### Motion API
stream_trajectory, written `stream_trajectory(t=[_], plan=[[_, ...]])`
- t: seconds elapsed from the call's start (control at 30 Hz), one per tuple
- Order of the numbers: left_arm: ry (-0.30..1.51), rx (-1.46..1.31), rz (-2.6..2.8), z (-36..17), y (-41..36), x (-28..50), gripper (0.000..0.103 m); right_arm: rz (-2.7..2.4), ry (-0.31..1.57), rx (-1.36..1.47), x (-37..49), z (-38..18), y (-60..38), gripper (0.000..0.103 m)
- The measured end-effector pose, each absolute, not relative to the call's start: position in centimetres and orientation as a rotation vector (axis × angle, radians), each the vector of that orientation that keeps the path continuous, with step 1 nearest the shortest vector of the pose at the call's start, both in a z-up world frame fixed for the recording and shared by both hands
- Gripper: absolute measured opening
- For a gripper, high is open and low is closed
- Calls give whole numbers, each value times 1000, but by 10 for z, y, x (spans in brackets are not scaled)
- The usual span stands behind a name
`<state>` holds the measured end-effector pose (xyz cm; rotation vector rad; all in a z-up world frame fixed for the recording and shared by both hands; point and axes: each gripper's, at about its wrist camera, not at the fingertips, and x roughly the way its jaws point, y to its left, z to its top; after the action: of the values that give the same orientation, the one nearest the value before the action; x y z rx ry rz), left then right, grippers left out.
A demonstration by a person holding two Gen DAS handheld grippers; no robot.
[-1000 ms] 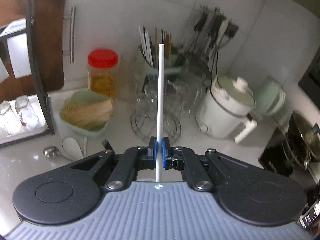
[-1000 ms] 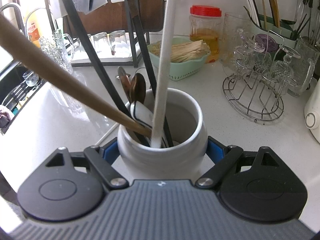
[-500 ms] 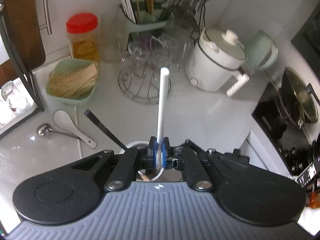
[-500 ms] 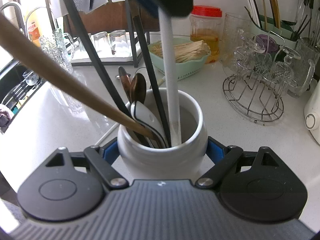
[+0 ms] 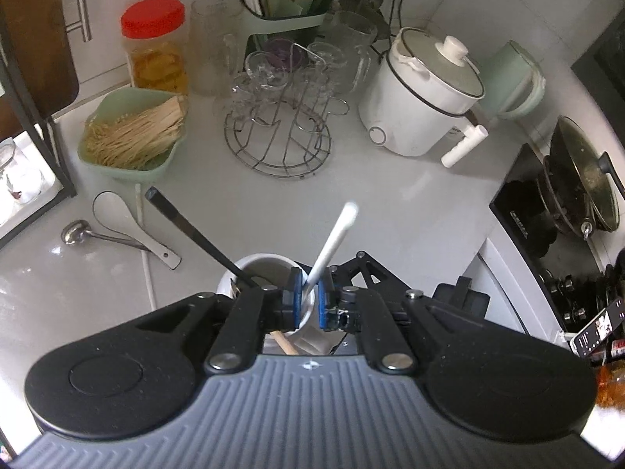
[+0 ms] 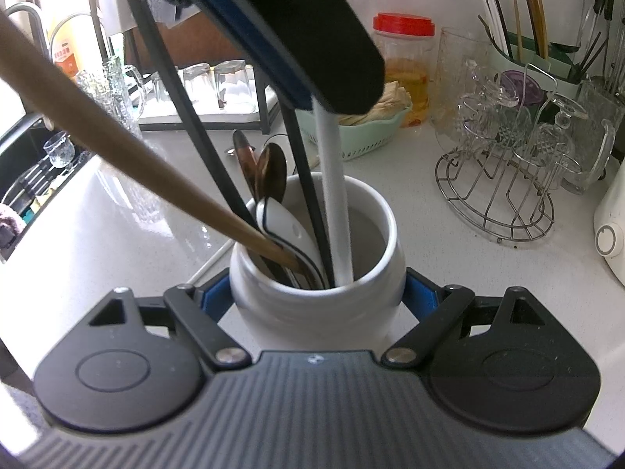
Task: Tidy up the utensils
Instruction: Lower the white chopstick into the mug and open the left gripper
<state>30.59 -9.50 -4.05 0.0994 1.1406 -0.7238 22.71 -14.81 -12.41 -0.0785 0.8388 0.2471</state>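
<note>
Right wrist: right claw (image 6: 316, 297) clamping white crock (image 6: 312, 301), utensils inside, left claw (image 5: 308, 297) loosening around white handle (image 5: 332, 238).

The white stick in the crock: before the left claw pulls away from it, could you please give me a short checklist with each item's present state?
1. White stick has its lower end inside the crock: ok.
2. Left claw has let go: its jaws have just been opening, with the stick between them, and a gap shows beside it: ok.
3. Right claw grips the crock on both sides: ok.
4. Stick settled against the crock's rim: cannot tell, as its upper part is blurred.
5. Other utensils stay inside the crock, including the wooden handle: ok.
6. Ladle and white spoon on the counter put away: not ok.
</note>
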Motion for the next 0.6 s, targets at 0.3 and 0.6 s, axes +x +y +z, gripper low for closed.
stream_trajectory(t=[0.3,0.6], plan=[[1051,69,-695,-17,-85,300,38,247,839,-80,227,-125,-148,91],[943,16,-673,2,-66,298,38,244,838,-82,228,-125,-148,91]])
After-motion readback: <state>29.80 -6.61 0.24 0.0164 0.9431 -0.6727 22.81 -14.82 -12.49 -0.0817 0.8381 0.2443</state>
